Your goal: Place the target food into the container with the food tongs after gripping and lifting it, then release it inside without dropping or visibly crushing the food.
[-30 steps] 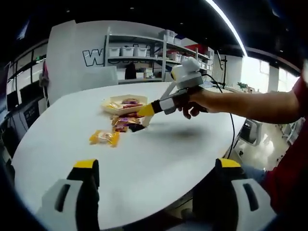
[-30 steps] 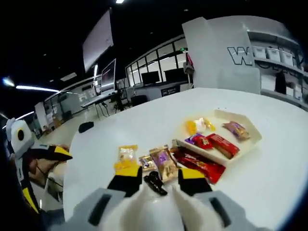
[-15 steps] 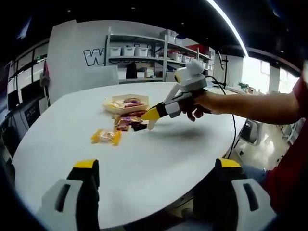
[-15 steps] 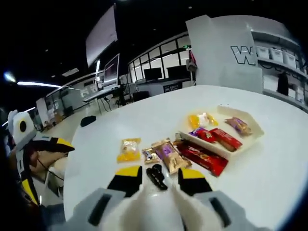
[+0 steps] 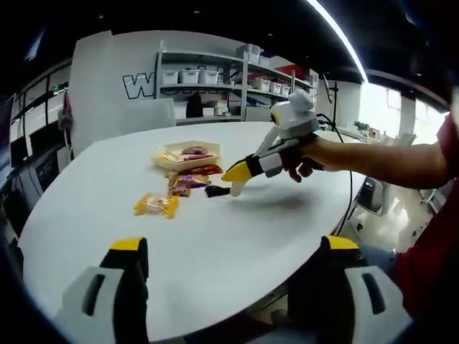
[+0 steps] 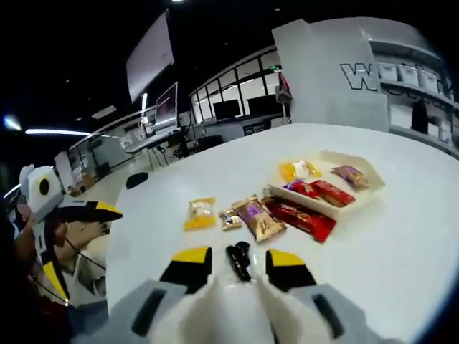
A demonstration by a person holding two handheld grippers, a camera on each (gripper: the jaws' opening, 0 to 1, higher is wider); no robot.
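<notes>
The right gripper (image 6: 235, 266), jaws apart, is framing a dark packet (image 6: 238, 261) whose long axis is pointing toward 12 o'clock; the left gripper (image 5: 233, 265) is gaping wide.

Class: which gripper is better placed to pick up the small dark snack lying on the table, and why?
The right gripper: the dark snack lies between its open jaws. The left gripper hangs open at the table's near edge.

Large outlined letter "W" on the grey wall panel (image 5: 107, 86), remaining letters hidden, snack wrapper print too small to read
</notes>
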